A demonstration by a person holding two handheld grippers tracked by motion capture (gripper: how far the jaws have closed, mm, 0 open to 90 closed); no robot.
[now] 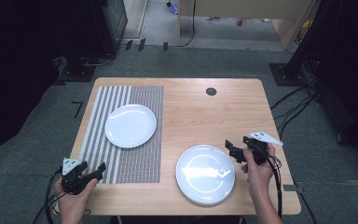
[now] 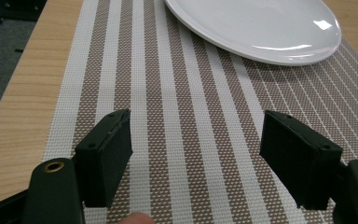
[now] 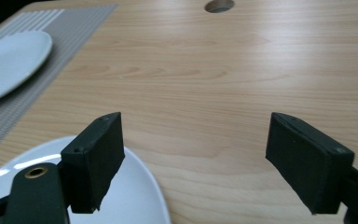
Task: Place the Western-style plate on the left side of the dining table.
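A white plate (image 1: 130, 125) lies on a brown and white striped placemat (image 1: 121, 163) on the left half of the wooden table. A stack of white plates (image 1: 205, 174) sits near the front edge, right of centre. My left gripper (image 1: 98, 171) hovers at the mat's front left corner, open and empty. In the left gripper view the left gripper (image 2: 198, 135) points along the mat (image 2: 168, 93) toward the plate (image 2: 261, 28). My right gripper (image 1: 231, 150) is open at the stack's right rim. In the right gripper view the right gripper (image 3: 193, 140) holds nothing, with its left jaw over the stack's edge (image 3: 135, 200).
A round cable hole (image 1: 211, 91) marks the table's far side, also seen in the right gripper view as the hole (image 3: 219, 5). Bare wood (image 1: 205, 116) lies between mat and stack. Cables and dark stands ring the table on the grey floor.
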